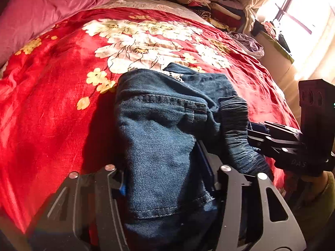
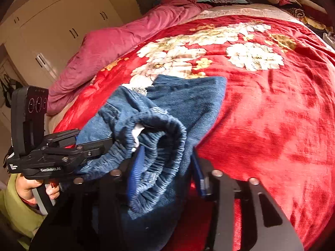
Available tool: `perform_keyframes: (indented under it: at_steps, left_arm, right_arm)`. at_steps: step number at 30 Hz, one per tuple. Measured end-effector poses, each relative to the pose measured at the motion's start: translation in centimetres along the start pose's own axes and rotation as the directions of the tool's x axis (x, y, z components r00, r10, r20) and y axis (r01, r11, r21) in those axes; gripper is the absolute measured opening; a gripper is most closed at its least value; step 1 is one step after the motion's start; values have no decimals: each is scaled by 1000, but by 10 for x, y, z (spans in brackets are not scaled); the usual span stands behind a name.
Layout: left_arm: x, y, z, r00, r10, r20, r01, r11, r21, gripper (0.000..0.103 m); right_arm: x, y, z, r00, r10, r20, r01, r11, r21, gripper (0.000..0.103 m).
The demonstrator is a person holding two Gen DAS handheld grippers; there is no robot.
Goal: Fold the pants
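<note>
Jeans (image 1: 167, 125) bunched at near edge of bed (image 1: 52, 104), partly lifted, not yet a flat fold. Left gripper (image 1: 165, 179) fingers clamped on a denim leg; right gripper (image 2: 167, 171) fingers pinching the waistband. Smoothing and final folds probably left.

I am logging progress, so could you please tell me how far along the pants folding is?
Done: the jeans are already bunched into a short stack on the red blanket. In hand: the left tool grips the hem end and the right tool holds the elastic waistband. Left: laying the bundle flat, smoothing it and letting go.
</note>
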State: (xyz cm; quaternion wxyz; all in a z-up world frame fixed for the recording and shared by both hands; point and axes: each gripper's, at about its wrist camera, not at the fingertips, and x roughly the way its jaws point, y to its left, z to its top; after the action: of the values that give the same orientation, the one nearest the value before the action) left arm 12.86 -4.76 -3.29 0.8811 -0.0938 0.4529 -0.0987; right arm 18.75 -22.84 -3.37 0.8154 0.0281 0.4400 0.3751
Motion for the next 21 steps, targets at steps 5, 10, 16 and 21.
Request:
perform_keyframes:
  at_steps: [5, 10, 16, 21]
  left_arm:
    - [-13, -2, 14, 998, -37, 44, 38, 999, -21, 30]
    - [-14, -9, 46, 995, -40, 89, 40, 999, 0, 30]
    - [2, -9, 96, 989, 2, 147, -6, 1000, 22, 30]
    - [29, -4, 116, 985, 29, 172, -35, 999, 34, 30]
  right_arm:
    - [-17, 22, 10, 997, -37, 73, 43, 996, -75, 26]
    - [-22, 26, 41, 989, -66, 133, 82, 990, -119, 26]
    - [-18, 13, 85, 976, -93, 198, 116, 987, -110, 26]
    - [4, -7, 110, 970, -137, 199, 159, 982, -100, 26]
